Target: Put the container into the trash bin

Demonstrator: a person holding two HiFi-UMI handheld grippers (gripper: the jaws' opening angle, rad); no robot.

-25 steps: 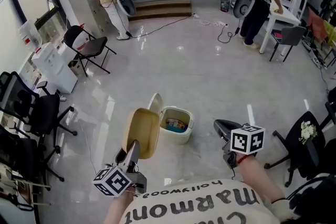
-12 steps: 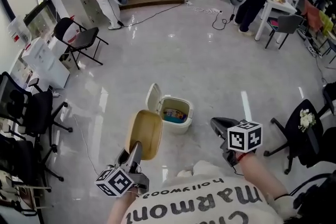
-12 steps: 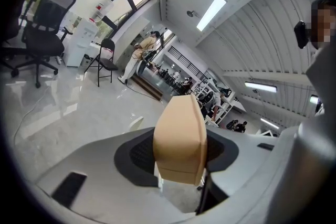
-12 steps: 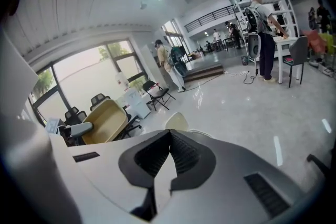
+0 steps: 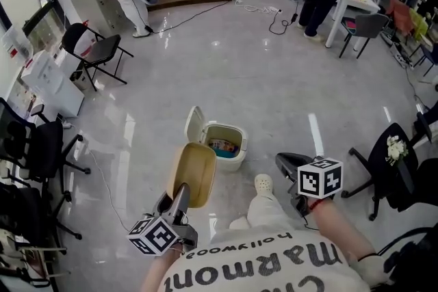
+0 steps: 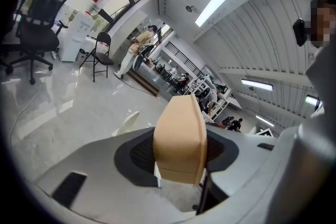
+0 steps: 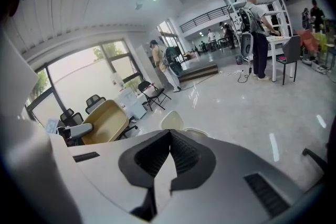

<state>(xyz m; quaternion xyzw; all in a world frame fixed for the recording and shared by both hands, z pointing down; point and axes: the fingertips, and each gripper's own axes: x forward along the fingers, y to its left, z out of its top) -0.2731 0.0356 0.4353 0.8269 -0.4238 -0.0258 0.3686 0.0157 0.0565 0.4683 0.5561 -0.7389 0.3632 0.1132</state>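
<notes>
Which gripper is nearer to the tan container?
Left. The left gripper grips the container by its near edge; the right gripper hangs apart to its right, shut and empty.

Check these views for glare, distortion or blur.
Head view: light streaks glare off the glossy floor; trash bin sharp. Left gripper view: heavy fisheye, dark corners, container slightly soft up close. Right gripper view: same fisheye, windows bright.

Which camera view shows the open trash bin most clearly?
The head view: the trash bin shows with lid up and contents visible. The left gripper view shows only its lid, beside the container; the right gripper view only lid and rim.
</notes>
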